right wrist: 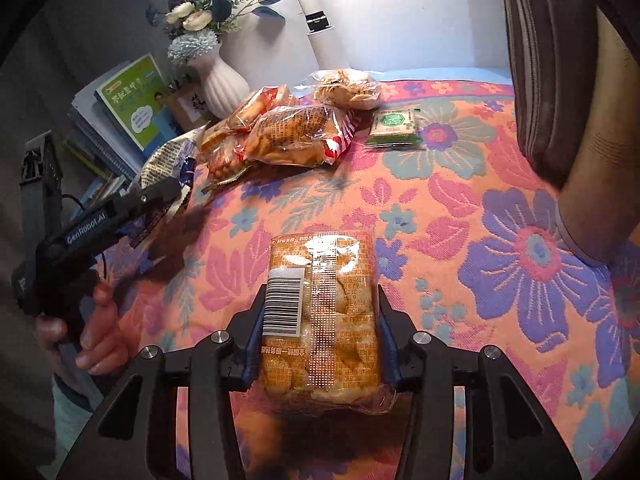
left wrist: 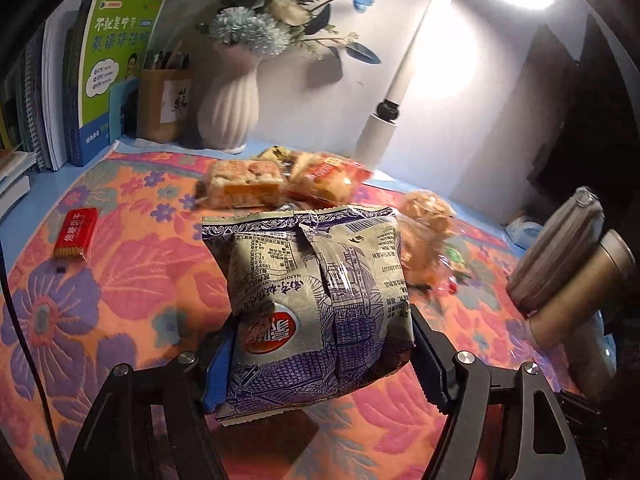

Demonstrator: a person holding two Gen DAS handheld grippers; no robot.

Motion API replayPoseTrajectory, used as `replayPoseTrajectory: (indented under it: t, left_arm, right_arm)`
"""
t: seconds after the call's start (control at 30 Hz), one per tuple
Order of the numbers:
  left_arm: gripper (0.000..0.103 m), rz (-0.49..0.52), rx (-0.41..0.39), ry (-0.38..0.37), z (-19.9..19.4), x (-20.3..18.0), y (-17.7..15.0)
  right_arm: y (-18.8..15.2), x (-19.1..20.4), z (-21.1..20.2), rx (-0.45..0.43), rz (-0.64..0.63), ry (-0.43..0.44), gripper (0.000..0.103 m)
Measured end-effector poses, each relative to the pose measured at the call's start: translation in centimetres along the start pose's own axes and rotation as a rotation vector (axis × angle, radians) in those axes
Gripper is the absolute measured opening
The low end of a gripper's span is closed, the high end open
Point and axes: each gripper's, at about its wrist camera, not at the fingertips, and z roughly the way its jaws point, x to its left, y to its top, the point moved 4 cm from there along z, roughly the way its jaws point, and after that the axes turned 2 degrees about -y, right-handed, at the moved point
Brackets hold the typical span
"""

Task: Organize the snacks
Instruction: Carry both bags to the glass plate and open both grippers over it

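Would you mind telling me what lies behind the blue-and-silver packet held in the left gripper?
Behind the blue-and-silver packet lies a pile of orange snack packs, with a clear bag of biscuits to their right. The packet hides the cloth directly behind it.

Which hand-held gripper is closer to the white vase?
Left. The left hand-held gripper, holding the blue-and-silver packet, sits nearer the white vase; the right hand-held gripper holds the orange packet farther back.

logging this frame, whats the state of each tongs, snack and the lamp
left tongs: shut on blue-grey snack bag
blue-grey snack bag: held above cloth
right tongs: shut on orange snack pack
orange snack pack: held, barcode up
green packet: lying flat on cloth
red packet: lying flat
desk lamp: on
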Motion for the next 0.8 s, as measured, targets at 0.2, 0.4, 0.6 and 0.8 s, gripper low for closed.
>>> replayPoseTrajectory:
  t: [0.2,0.4,0.6,0.8]
  left_arm:
    - [0.073,0.061,0.021,-0.104,-1.5,-6.6,-1.7]
    - [0.073,0.151,0.038,-0.191,-2.7,-13.4,-2.8]
    - [0.073,0.283,0.051,-0.286,-4.1,-21.0,-4.2]
    - [0.073,0.437,0.067,-0.355,-4.9,-28.3,-5.8]
  right_arm:
    - [-0.7,-0.9,-4.6,-0.062,0.001,0.009,0.045]
    - [-0.9,-3.9,-9.7,-0.146,0.042,-0.012,0.045]
    - [-1.4,-9.2,-14.5,-0.23,0.131,-0.073,0.045]
    - [-2.2,-15.7,-19.4,-0.316,0.272,-0.147,0.045]
